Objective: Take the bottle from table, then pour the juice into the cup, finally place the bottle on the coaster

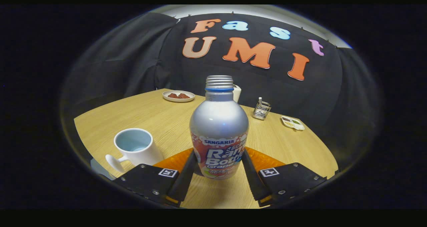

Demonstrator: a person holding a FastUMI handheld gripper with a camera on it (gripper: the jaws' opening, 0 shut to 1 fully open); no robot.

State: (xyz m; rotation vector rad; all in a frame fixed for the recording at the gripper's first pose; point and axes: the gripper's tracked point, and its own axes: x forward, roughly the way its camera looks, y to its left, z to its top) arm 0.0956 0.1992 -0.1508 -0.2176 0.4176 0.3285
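Bottle (219,130) is sitting upright between the gripper's (218,168) two fingers, cap off, and both fingers look pressed against its lower sides, so it's clamped. Going from the left: a white cup (136,148) with a pale blue inside stands on the wooden table (160,120), just beside the left finger. An orange coaster (263,160) shows behind the bottle's base; can't tell if the bottle actually rests on it. Farther back there's a small plate (178,96) with something reddish, a wire holder (261,109), and a little tray (293,123) off to the right.
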